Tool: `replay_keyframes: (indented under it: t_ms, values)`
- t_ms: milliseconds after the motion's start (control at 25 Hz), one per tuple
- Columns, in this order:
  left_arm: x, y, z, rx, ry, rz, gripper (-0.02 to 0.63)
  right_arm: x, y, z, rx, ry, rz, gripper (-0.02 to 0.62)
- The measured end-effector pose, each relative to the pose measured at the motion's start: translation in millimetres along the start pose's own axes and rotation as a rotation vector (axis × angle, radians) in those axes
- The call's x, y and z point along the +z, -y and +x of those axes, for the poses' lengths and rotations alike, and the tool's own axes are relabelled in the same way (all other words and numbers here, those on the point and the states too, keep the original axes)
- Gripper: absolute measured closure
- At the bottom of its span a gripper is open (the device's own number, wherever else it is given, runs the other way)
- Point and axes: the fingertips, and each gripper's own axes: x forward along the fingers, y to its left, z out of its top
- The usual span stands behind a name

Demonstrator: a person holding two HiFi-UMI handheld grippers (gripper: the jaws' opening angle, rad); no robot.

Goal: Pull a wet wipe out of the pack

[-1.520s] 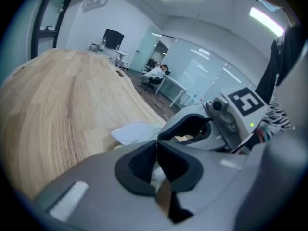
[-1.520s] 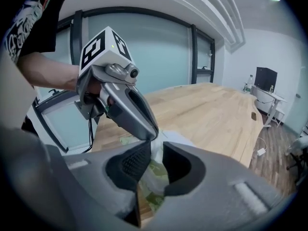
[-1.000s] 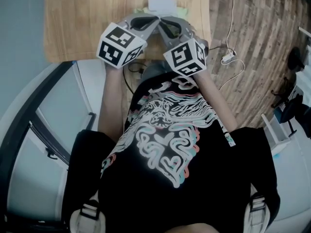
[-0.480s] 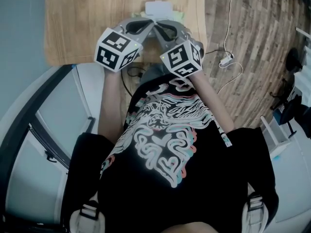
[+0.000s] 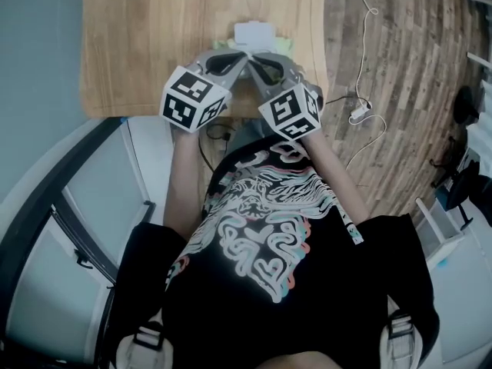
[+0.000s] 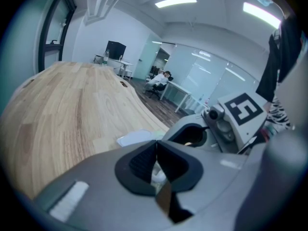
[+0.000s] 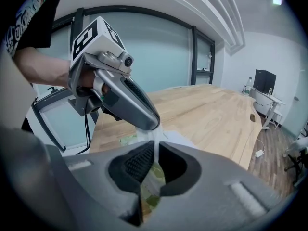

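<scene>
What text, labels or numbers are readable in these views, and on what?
No readable words or numbers anywhere.
White marker cube, head view's left: black square code, no letters.
White marker cube, head view's right: another code, no letters.
Black T-shirt: white swirling graphic, no legible letters.
White-lidded green wet wipe pack: no label legible.
White strap beside the shirt: print too small to read.

Even cool light from ceiling strips [image 6: 175,2]; fisheye warp, dark corners, soft foreground.
</scene>
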Motion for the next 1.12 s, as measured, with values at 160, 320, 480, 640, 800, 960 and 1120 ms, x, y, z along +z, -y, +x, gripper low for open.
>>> replay_keyframes:
  t_ms: [160,320,480,640,800,960,1120]
  values:
    - [5,-2,-4,0.015,0.017,-0.003,0.614,2,1,1,0.004,0.003,-0.004,0.566]
    - [7,1,-6,0.015,0.025,-0.005,0.614,1,2,-1,0.008,0.003,0.010,0.566]
    - [13,-7,-14,0.030,0.066,-0.026,0.614,-1,3,2,0.007,0.001,0.015,0.566]
    - [14,-5,-16,0.022,0.050,-0.007,0.614,-3,4,1,0.008,0.003,0.030,0.566]
    - [16,-2,-19,0.026,0.063,-0.017,0.614,1,4,0,0.015,0.001,0.030,0.566]
    - [14,-1,-22,0.037,0.064,-0.019,0.614,-1,0,2,0.023,0.020,0.036,0.566]
    - [16,-4,-24,0.044,0.070,-0.020,0.614,-1,3,0,0.012,0.007,0.014,0.566]
